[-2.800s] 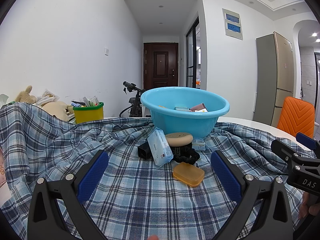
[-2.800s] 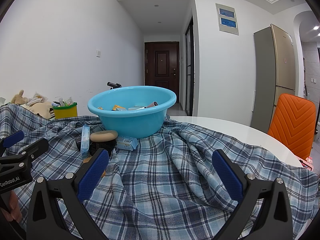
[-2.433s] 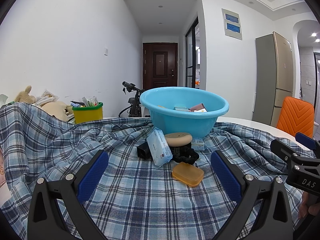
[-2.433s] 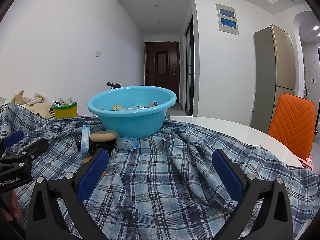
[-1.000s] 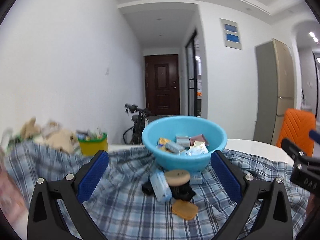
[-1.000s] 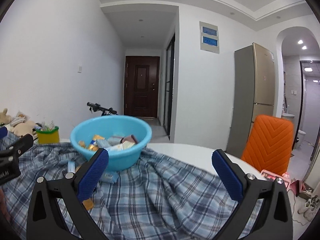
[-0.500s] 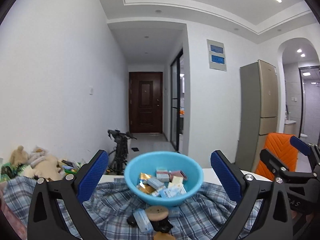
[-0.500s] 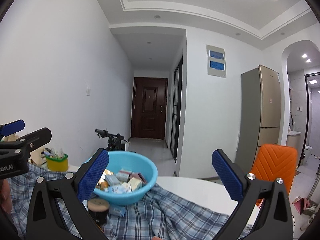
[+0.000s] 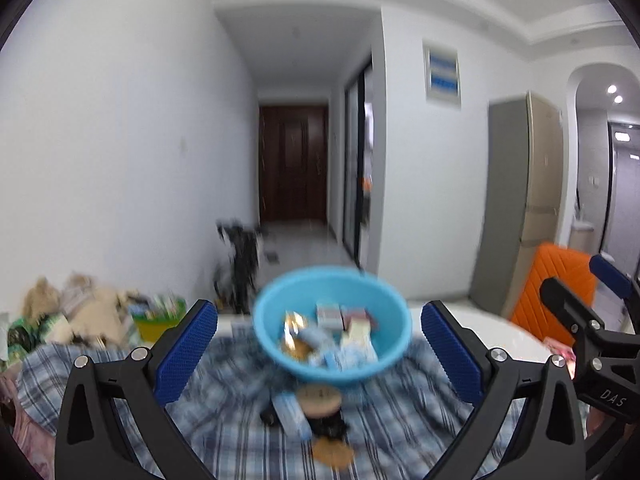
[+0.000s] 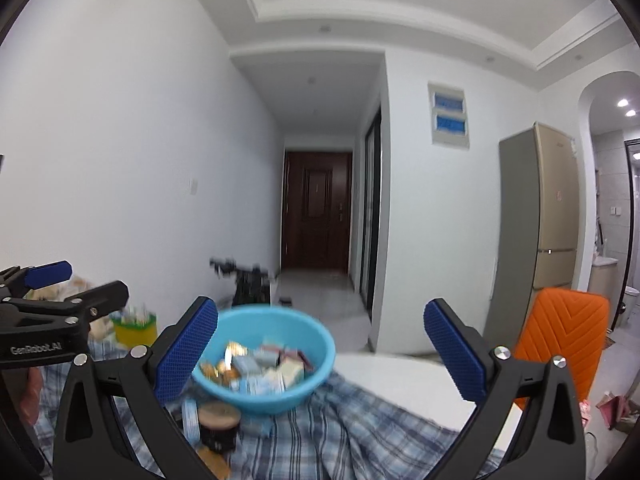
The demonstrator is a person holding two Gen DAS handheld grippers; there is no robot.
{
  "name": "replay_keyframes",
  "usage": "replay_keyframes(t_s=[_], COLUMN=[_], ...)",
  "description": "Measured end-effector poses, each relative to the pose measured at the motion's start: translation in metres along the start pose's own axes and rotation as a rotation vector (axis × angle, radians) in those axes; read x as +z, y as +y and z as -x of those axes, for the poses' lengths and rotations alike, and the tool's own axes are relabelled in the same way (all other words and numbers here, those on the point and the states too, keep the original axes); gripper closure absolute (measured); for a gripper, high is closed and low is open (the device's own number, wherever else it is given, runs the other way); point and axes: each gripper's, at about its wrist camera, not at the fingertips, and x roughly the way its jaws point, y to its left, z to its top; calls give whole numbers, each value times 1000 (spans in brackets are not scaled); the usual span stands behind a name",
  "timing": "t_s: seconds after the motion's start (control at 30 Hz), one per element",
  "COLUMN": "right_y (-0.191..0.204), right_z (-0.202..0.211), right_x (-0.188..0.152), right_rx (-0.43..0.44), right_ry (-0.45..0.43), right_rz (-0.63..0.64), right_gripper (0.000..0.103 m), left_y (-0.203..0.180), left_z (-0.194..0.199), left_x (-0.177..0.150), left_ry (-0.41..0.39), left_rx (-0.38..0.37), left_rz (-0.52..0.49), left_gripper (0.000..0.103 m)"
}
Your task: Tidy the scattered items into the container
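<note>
Lower half of both views is motion-blurred; labels on the small goods unreadable, edges smeared. Items inside the blue basin overlap, so an exact count cannot be made: several small boxes and packets, one shiny gold wrapper among them.

Basin: round, light blue plastic, upright on the plaid cloth covering the table, roughly centred between the fingers in the left wrist view.

Still outside it, in a tight cluster just in front of the basin: one jar with a round tan lid, one pale blue packet leaning beside it, one dark object partly hidden behind those two, one flat orange piece nearest the camera. In the right wrist view the jar sits low, partly hidden behind the left finger.

Left gripper: jaws spread wide, nothing between them, raised above the cloth. Right gripper: likewise spread, empty.

One orange chair and one tall fridge at right.
</note>
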Motion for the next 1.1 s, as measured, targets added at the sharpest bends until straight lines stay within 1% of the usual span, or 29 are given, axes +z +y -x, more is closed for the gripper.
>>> replay_keyframes(t_s=[0.07, 0.1, 0.13, 0.23, 0.3, 0.43, 0.53, 0.6, 0.67, 0.73, 0.77, 0.8, 0.87, 0.93, 1.03, 1.1], right_y=[1, 0, -1, -4, -6, -12, -12, -13, -13, -10, -9, -8, -7, -7, -4, -1], right_z=[-13, -18, -26, -47, -55, -64, -66, -68, -69, -73, -76, -78, -83, -87, -93, -98], right_x=[-1, -3, -7, -24, -38, -62, -71, -76, -85, -95, -101, -106, -116, -125, -136, -143], right_rx=[19, 33, 61, 135, 149, 155, 152, 149, 142, 138, 139, 164, 164, 161, 168, 176], right_ry=[91, 131, 191, 343, 390, 436, 440, 443, 457, 481, 495, 511, 538, 550, 575, 583], right_rz=[10, 6, -7, -37, -47, -69, -71, -57, -42, -28, -24, -11, -2, 0, 5, 9], right_gripper=[0, 0, 0, 0, 0, 0, 0, 0, 0, 0, 0, 0, 0, 0, 0, 0], left_y=[4, 6, 8, 11, 9, 12, 21, 31, 38, 44, 48, 52, 57, 60, 60, 60], left_z=[-16, -22, -28, -39, -49, -71, -88, -101, -112, -128, -136, -141, -152, -162, -173, -184], left_x=[-2, -4, -7, -21, -39, -69, -92, -107, -119, -132, -139, -144, -151, -158, -165, -169], left_ry=[97, 136, 167, 220, 267, 356, 411, 445, 459, 488, 493, 490, 493, 495, 473, 483], left_rx=[-38, -51, -57, -57, -54, -75, -97, -88, -84, -41, -29, -30, -18, -25, -8, -40], left_rz=[18, 25, 38, 57, 50, 64, 99, 136, 146, 142, 140, 139, 137, 124, 91, 80], left_gripper=[0, 0, 0, 0, 0, 0, 0, 0, 0, 0, 0, 0, 0, 0, 0, 0])
